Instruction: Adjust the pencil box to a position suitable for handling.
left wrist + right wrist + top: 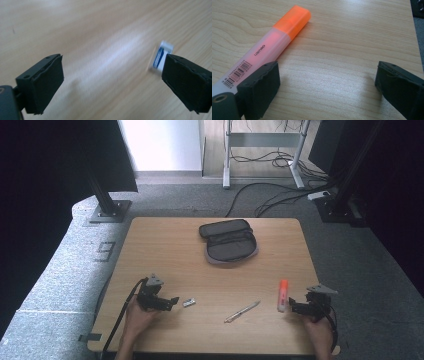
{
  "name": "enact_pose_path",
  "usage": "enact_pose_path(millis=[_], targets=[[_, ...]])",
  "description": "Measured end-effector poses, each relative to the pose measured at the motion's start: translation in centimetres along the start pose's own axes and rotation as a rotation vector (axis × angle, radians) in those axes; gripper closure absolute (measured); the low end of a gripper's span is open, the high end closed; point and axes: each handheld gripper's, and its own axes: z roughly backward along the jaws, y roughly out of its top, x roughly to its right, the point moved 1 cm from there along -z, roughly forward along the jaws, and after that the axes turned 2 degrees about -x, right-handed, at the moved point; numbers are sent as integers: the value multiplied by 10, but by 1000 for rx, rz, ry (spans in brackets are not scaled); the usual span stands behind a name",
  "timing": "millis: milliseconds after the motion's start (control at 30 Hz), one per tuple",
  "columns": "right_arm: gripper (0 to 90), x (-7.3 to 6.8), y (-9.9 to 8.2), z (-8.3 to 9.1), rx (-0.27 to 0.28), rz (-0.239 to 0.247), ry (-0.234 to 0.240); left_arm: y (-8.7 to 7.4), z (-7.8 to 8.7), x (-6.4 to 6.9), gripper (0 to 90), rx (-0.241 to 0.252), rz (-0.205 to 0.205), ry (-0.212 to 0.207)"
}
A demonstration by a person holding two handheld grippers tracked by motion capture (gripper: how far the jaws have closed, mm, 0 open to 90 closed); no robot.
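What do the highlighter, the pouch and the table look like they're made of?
Highlighter: looks like plastic, with a frosted see-through barrel, a glossy orange cap and a printed barcode. Pouch: probably soft dark fabric, since it sags and creases and has a zip-like edge; too small to be sure. Table: a matte light top with wood grain; real wood or laminate can't be told.

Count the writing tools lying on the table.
2. An orange highlighter lies near the right gripper; a slim pen lies mid-table, left of it. The pencil case may hide more.
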Motion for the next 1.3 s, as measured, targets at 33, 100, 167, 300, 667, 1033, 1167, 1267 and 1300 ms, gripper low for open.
enact_pose_path(millis=[33,100,167,300,667,1033,1167,1267,1300], targets=[[58,0,0,0,0,0,0,4,0,-1,49,3,-2,-1],[58,0,0,0,0,0,1,11,-1,-2,50,2,-7,3],[58,0,0,0,0,0,1,18,-3,-3,53,4,-7,2],[58,0,0,0,0,1,1,28,-9,-6,62,5,-4,-13],[58,0,0,0,0,1,1,56,-24,-16,96,-7,-11,-37],[58,0,0,0,0,0,1,93,-44,-21,133,-24,-40,-3],[58,0,0,0,0,0,1,104,-53,-20,145,-21,-40,-18],[58,0,0,0,0,1,1,112,-60,-20,145,-33,-43,-14],[58,0,0,0,0,0,1,114,-62,-21,148,-33,-43,-17]])
